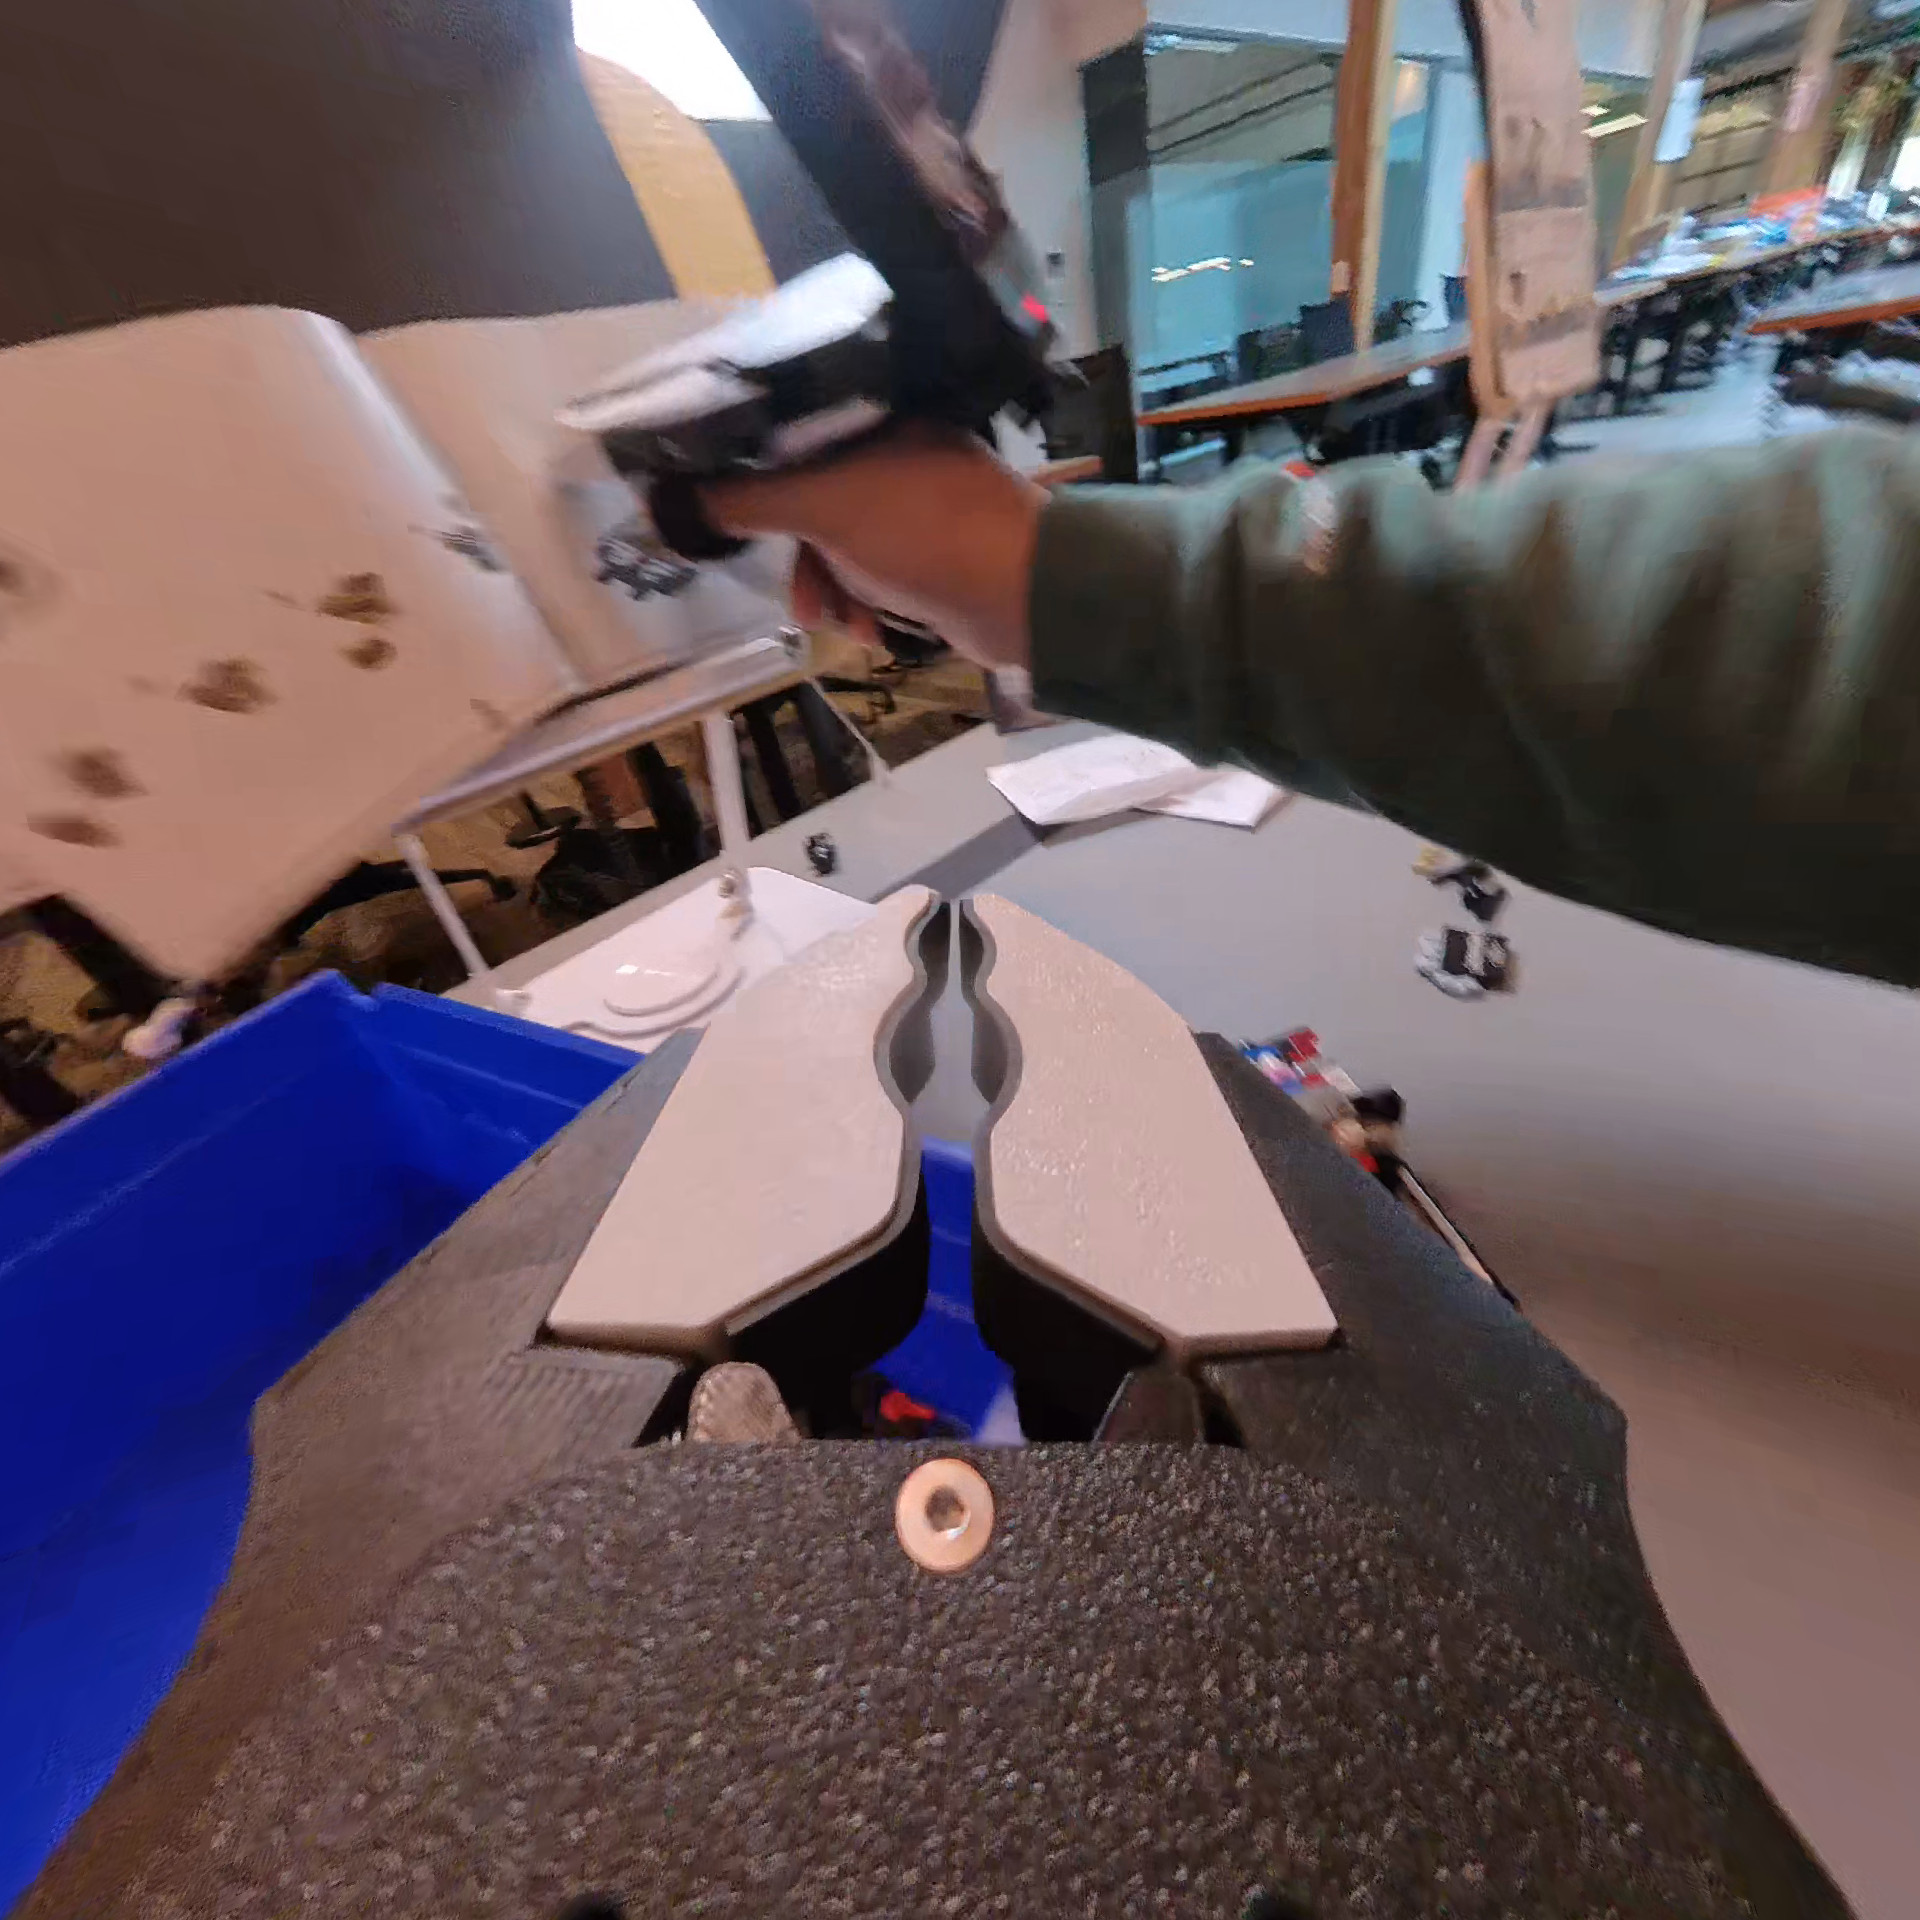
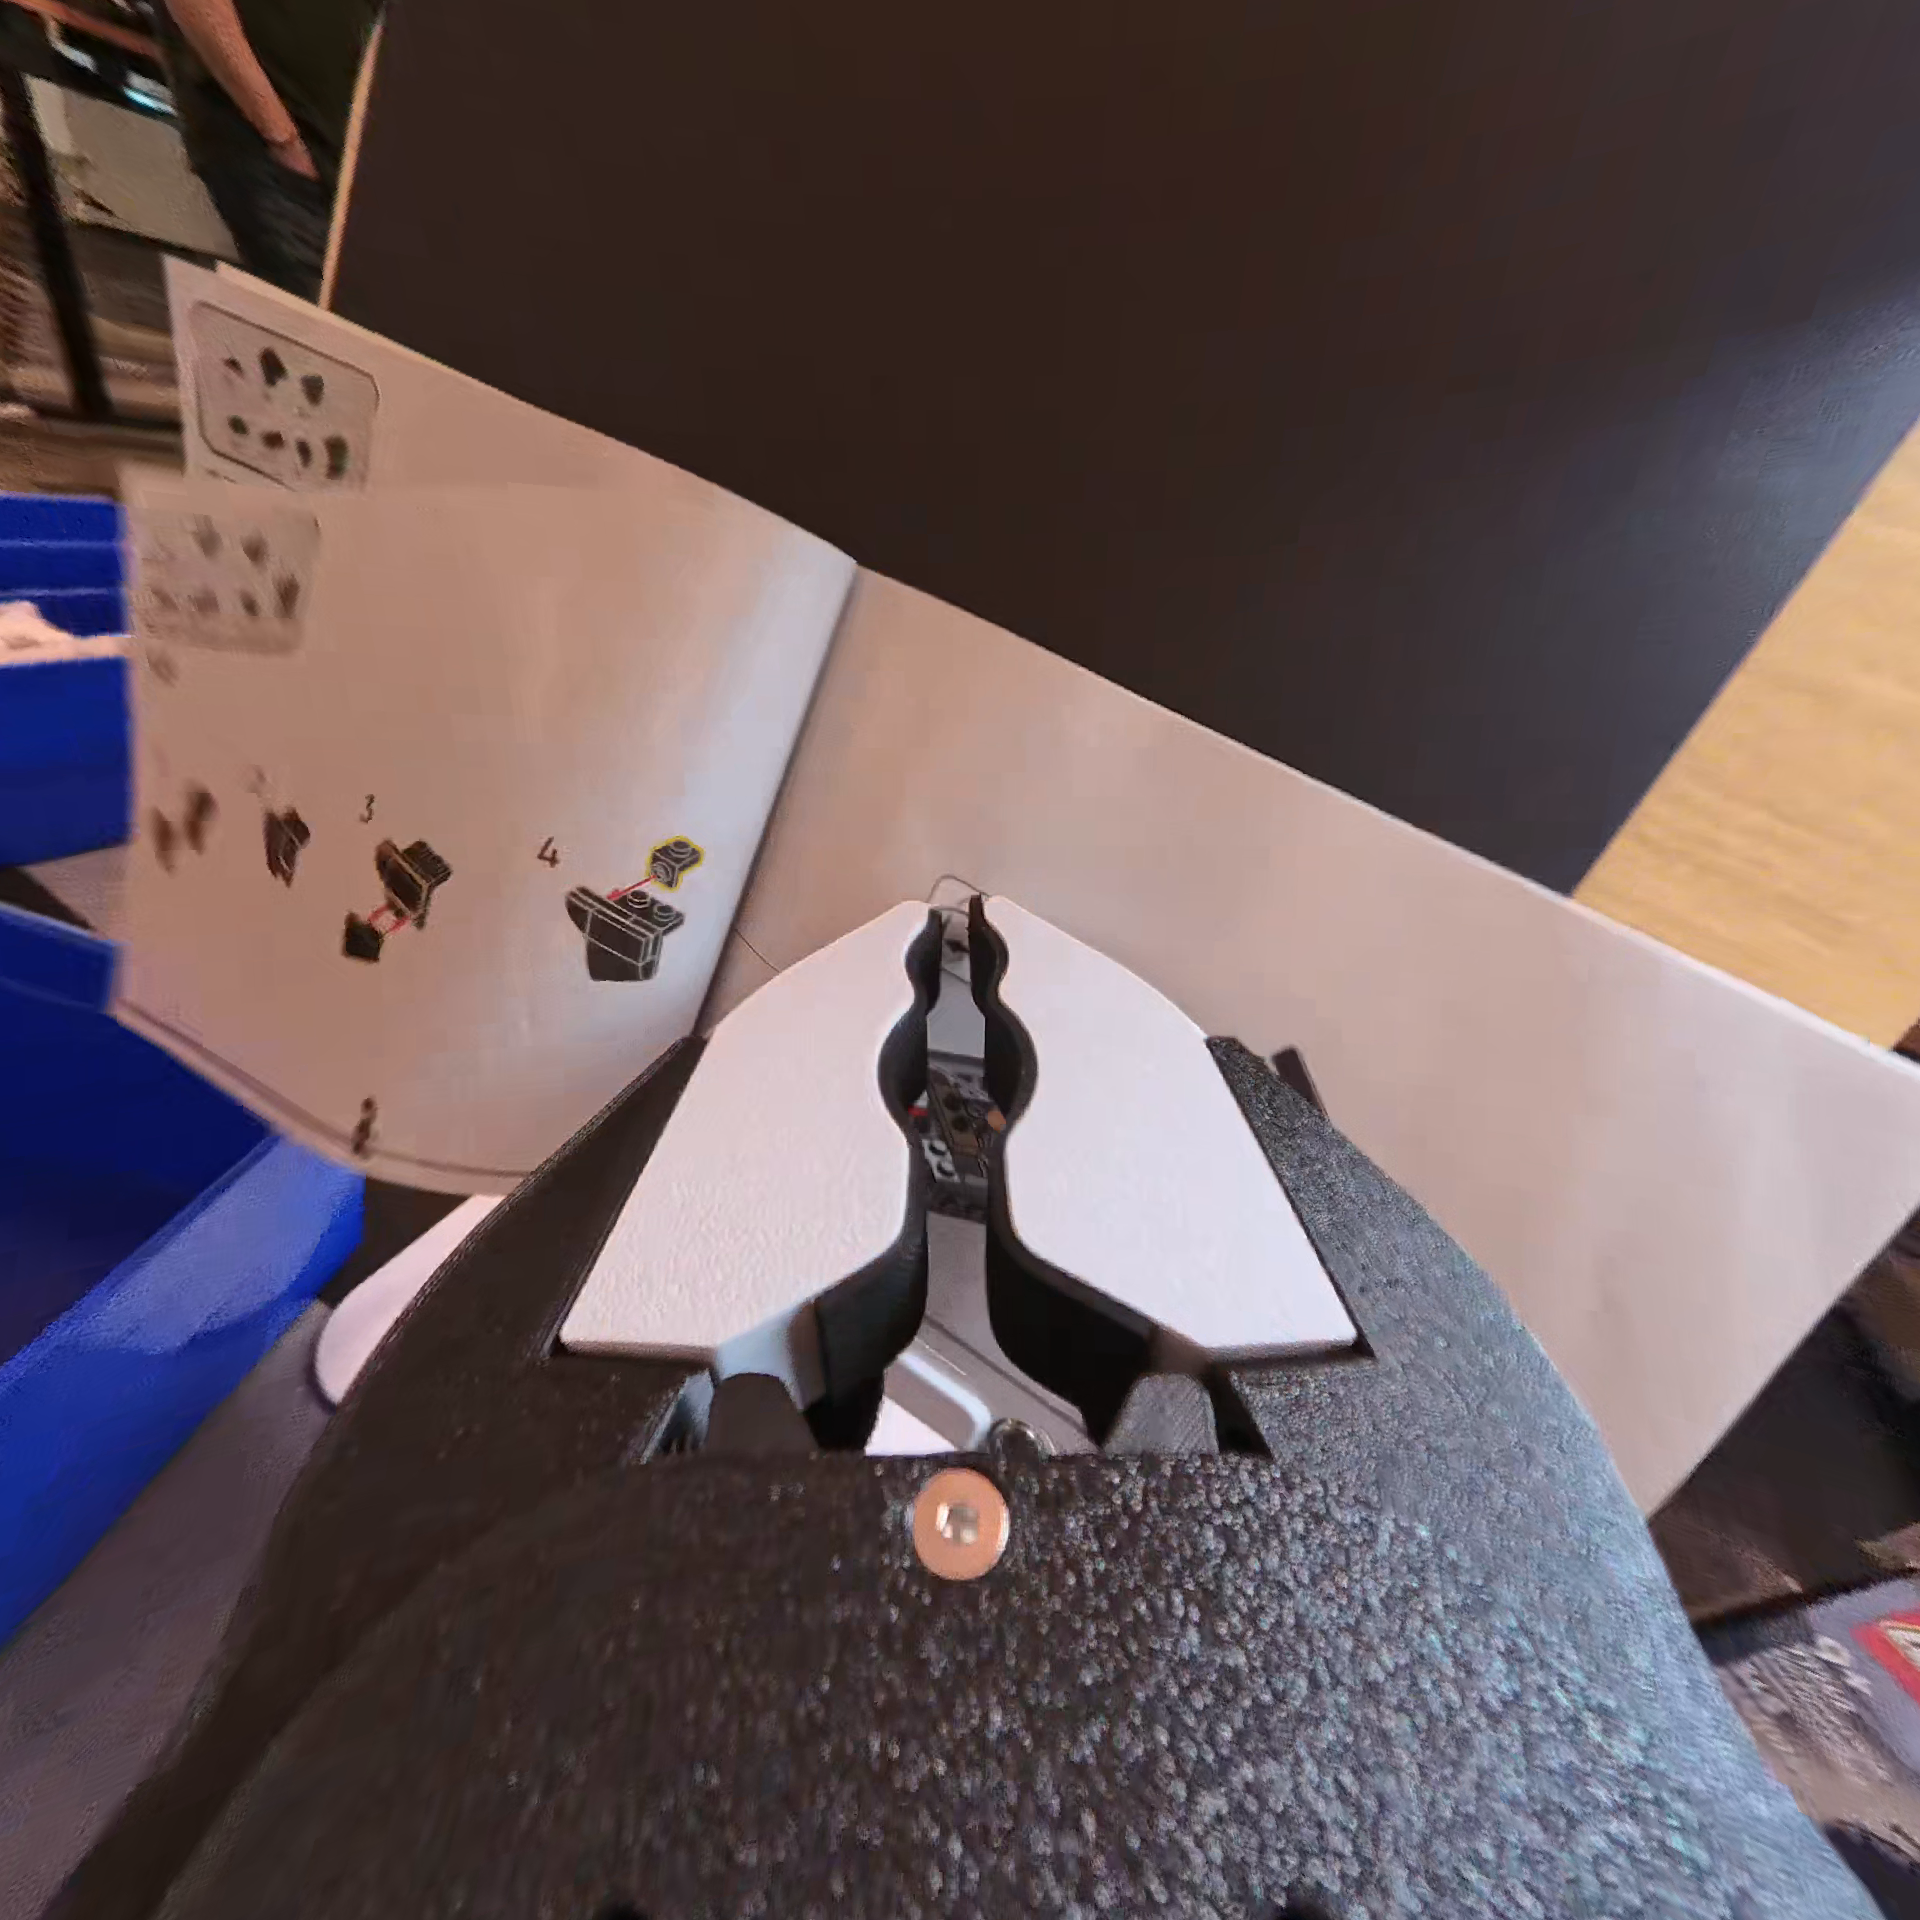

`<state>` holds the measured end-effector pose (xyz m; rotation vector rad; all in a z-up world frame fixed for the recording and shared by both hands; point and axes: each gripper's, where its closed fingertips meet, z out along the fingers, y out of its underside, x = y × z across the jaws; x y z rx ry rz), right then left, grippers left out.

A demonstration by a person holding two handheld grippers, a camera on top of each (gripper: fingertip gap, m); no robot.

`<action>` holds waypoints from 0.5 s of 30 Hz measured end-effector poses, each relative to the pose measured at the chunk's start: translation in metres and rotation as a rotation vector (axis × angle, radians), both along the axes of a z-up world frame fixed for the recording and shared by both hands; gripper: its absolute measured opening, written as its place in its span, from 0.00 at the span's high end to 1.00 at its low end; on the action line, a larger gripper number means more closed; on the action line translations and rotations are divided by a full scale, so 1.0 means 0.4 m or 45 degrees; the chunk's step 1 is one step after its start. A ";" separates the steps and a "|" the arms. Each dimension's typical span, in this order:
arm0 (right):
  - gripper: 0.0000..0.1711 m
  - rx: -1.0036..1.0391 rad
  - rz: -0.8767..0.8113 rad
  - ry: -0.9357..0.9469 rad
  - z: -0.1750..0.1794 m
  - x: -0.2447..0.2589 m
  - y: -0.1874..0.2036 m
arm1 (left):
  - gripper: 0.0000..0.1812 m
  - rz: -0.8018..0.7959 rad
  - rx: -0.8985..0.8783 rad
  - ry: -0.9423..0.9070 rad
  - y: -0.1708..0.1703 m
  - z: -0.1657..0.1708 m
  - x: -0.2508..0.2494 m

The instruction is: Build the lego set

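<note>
An open white instruction booklet (image 2: pixel 499 727) with small pictures of bricks stands tilted on a white stand (image 1: pixel 665 966). My right gripper (image 2: pixel 956 914) is shut on the thin edge of one of its pages near the spine. In the left wrist view the same gripper (image 1: pixel 665 416) shows blurred against the booklet (image 1: pixel 208 582), held by a hand in a green sleeve (image 1: pixel 1455 644). My left gripper (image 1: pixel 954 909) is shut with nothing between its fingers. It hovers over the edge of a blue bin (image 1: pixel 208 1195) and the grey table (image 1: pixel 1558 1143).
White paper sheets (image 1: pixel 1122 779) lie at the table's far side. Small loose bricks (image 1: pixel 1465 956) and a mixed pile (image 1: pixel 1309 1070) lie to the right. The blue bin (image 2: pixel 125 1299) stands left of the stand. A dark panel (image 2: pixel 1143 364) rises behind the booklet. Across from one pair of fingers to the other is roughly 25 centimeters.
</note>
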<state>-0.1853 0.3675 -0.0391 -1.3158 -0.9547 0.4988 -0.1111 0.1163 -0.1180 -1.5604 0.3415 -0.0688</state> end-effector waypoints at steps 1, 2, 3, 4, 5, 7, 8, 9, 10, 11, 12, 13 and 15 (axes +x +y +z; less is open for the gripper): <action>0.98 -0.027 0.017 0.010 -0.005 0.004 0.006 | 0.99 0.034 -0.005 -0.026 0.016 0.027 -0.024; 0.99 -0.055 0.033 0.018 -0.010 0.007 0.011 | 0.97 0.074 -0.034 -0.041 0.038 0.050 -0.053; 0.99 -0.080 0.051 0.030 -0.012 0.009 0.012 | 0.95 0.135 -0.082 -0.047 0.064 0.068 -0.091; 0.99 -0.099 0.078 0.050 -0.009 0.011 0.006 | 0.92 0.181 -0.122 -0.060 0.090 0.086 -0.128; 0.96 -0.109 0.118 0.082 0.002 0.010 -0.010 | 0.90 0.207 -0.143 -0.100 0.113 0.107 -0.161; 0.84 -0.118 0.215 0.138 0.025 -0.004 -0.065 | 0.89 0.260 -0.140 -0.197 0.150 0.142 -0.231; 0.72 -0.115 0.242 0.124 0.027 -0.023 -0.094 | 0.89 0.284 -0.140 -0.247 0.163 0.151 -0.262; 0.62 -0.096 0.241 0.085 0.022 -0.046 -0.118 | 0.89 0.296 -0.136 -0.299 0.173 0.157 -0.284; 0.55 -0.062 0.222 0.042 0.015 -0.072 -0.136 | 0.89 0.306 -0.130 -0.347 0.179 0.160 -0.300; 0.50 -0.013 0.184 -0.008 0.006 -0.099 -0.147 | 0.89 0.314 -0.125 -0.383 0.184 0.161 -0.311; 0.50 0.042 0.110 -0.085 -0.011 -0.121 -0.142 | 0.89 0.323 -0.120 -0.406 0.187 0.161 -0.318; 0.56 0.110 0.005 -0.171 -0.028 -0.130 -0.122 | 0.89 0.333 -0.111 -0.415 0.188 0.160 -0.323; 0.73 0.248 -0.124 -0.228 -0.034 -0.122 -0.085 | 0.89 0.347 -0.114 -0.402 0.186 0.154 -0.329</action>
